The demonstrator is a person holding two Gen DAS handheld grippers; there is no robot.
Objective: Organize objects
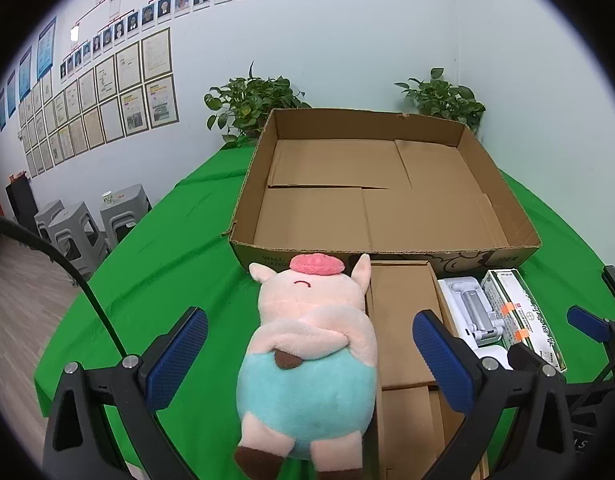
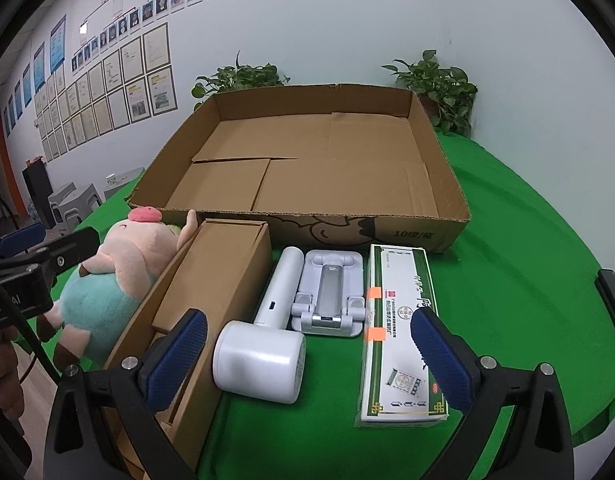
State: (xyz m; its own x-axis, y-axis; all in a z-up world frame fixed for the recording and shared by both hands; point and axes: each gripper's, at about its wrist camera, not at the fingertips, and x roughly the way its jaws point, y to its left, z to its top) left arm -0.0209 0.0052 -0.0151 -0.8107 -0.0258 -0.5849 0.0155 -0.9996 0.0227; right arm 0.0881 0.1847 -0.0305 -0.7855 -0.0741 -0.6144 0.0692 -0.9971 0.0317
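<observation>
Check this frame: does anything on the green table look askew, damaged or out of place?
Mostly orderly. The plush pig lies on its back, against the small brown carton. The big cardboard tray holds nothing, and its floor flaps lie uneven with ragged rim edges. Nothing spilled.

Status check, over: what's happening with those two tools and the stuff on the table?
Both tools open, empty. Left tool straddles pig. Big box empty. Nothing in the way.

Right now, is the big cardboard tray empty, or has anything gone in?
Empty. The cardboard tray shows only bare floor flaps; the plush pig and the boxed items lie outside, in front of it.
</observation>
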